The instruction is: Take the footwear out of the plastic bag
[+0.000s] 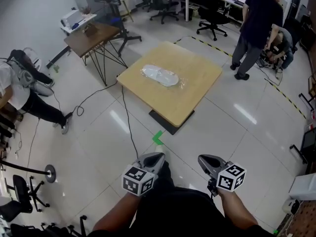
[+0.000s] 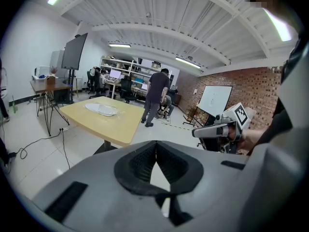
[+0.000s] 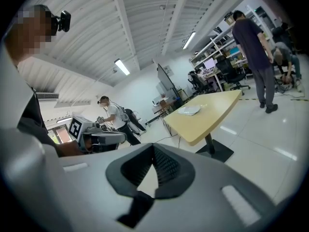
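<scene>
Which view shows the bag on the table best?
The head view: it looks down on the whole bag, clear plastic over a pale shape, on the table. The left gripper view shows the bag only as a small flat patch seen from low; the right gripper view shows the bag likewise.

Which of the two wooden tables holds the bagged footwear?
The pale square wooden table nearer the person holds the clear plastic bag; the darker brown wire-legged table beyond has none.

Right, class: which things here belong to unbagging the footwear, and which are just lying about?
Job: clear plastic bag holding white footwear; pale square wooden table; left gripper and right gripper, jaws shut.
Lying about: dark brown table; black floor cable; black office chairs.
</scene>
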A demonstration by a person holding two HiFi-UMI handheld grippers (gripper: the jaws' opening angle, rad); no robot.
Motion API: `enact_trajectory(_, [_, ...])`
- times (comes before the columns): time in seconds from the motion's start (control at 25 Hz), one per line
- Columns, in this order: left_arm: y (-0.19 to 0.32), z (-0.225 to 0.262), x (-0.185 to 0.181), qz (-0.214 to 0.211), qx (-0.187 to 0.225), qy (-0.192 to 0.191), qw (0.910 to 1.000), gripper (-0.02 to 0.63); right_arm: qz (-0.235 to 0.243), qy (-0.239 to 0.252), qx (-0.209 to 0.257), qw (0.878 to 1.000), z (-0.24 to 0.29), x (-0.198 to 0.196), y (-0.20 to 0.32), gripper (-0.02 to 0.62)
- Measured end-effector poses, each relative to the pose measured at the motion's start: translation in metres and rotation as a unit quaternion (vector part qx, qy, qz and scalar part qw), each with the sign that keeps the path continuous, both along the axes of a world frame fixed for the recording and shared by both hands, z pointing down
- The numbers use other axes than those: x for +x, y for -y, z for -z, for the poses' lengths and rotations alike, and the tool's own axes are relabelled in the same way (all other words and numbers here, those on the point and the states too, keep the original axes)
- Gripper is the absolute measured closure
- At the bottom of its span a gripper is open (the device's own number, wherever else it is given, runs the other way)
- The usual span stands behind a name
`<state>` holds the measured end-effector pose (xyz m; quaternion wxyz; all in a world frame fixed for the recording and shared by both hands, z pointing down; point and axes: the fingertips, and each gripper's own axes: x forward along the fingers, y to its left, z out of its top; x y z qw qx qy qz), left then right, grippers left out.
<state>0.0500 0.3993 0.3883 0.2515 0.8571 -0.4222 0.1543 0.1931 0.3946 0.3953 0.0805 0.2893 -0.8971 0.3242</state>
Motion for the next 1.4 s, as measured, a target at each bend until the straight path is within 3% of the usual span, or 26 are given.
enact_trajectory(0.24, [0.087,-0.013,-0.028,-0.007,-0.009,-0.008,0.9999,0.598,-0.014,-0.018,-0.018,1.0,-0.012,-0.021,0.075,0.593])
enact_trajectory(0.48, [0.196,-0.018,-0.064,-0.044,-0.008,0.002,0.999,0.598,-0.05,-0.039,-0.033,0.997,-0.016,-0.054,0.174,0.593])
enact_trajectory(0.76, [0.324,-0.024,-0.118,-0.072,0.03,0.025,0.9966,0.598,-0.109,-0.057,-0.058,0.991,-0.035,-0.076,0.265,0.592])
enact_trajectory(1.04, [0.405,-0.06,-0.173,-0.05,0.0,0.052,0.9974,0.598,-0.126,-0.079,-0.081,0.986,-0.049,-0.089,0.309,0.592])
enact_trajectory(1.24, [0.447,-0.091,-0.182,-0.074,0.009,0.111,0.991,0.596,-0.121,-0.097,-0.088,0.984,-0.06,-0.091,0.329,0.594])
enact_trajectory(1.32, [0.47,-0.1,-0.182,-0.09,0.022,0.139,0.986,0.537,-0.117,-0.103,-0.089,0.984,-0.064,-0.091,0.334,0.592])
enact_trajectory(1.4, [0.494,-0.106,-0.177,-0.113,0.039,0.173,0.9777,0.535,-0.119,-0.1,-0.094,0.983,-0.069,-0.09,0.34,0.592])
